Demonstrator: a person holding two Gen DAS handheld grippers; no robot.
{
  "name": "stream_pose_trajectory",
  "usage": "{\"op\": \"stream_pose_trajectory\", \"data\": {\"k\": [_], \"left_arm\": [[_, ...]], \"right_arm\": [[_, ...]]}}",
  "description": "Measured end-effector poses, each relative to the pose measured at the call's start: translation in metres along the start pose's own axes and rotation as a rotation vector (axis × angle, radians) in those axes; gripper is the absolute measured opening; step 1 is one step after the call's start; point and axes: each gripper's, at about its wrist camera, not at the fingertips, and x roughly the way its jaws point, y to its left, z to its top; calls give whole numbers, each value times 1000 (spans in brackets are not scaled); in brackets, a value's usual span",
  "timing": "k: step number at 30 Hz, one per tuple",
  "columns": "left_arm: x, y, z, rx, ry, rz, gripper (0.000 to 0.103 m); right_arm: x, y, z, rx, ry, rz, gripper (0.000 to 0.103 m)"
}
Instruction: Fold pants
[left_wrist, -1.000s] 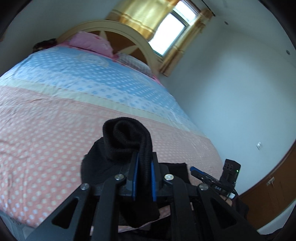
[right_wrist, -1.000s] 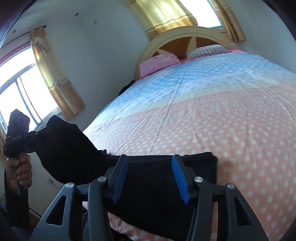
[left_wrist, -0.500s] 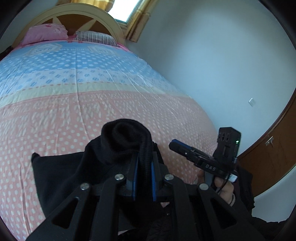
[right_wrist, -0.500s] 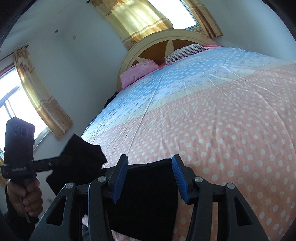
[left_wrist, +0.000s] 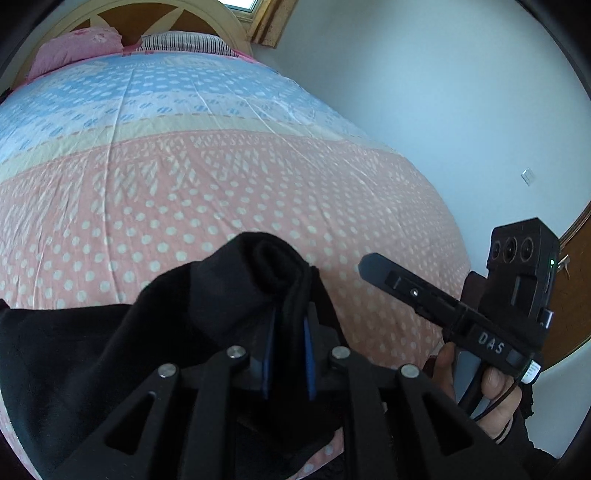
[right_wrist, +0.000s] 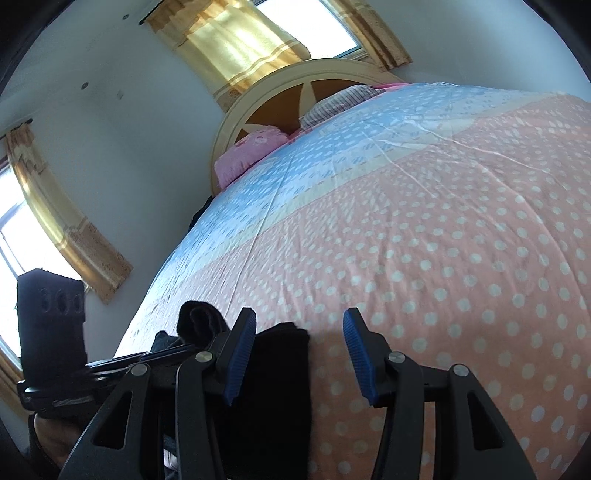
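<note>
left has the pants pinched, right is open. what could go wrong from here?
1. The left hand-held gripper pinches only a bunched end of the black pants; the cloth may slip or land creased.
2. The right hand-held gripper is open and holds nothing, so the pants edge on the bed could shift.
3. The two grippers are close and might collide.

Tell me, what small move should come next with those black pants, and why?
Probably lower the left gripper to lay its bunched end of the pants flat on the bed, then release. Its jaws are shut on the fabric, lifted above the folded part; the right gripper is open, holding nothing.
</note>
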Motion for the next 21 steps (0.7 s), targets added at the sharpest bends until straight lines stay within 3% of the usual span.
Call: {"op": "stream_pose_trajectory", "data": {"k": [5, 7, 9, 13, 18, 20, 21], "left_arm": [[-32, -17, -3, 40, -74, -54, 28], [-45, -19, -3, 63, -119, -36, 57], [-65, -15, -8, 66, -188, 7, 69], [-82, 10, -19, 42, -244, 113, 69], [-81, 53, -35, -15, -265, 306, 73], [-81, 66, -41, -40, -270, 342, 73], [-80, 69, -42, -46, -273, 357, 73]], "right_arm": [[-7, -2, 3, 25, -16, 8, 51], [-6, 5, 3, 21, -1, 37, 51], [-4, 15, 2, 6, 23, 79, 51], [5, 43, -7, -54, 118, 158, 60], [22, 61, -24, -155, 199, 55, 60], [26, 60, -29, -167, 217, 24, 52], [28, 61, -32, -170, 232, 30, 40]]}}
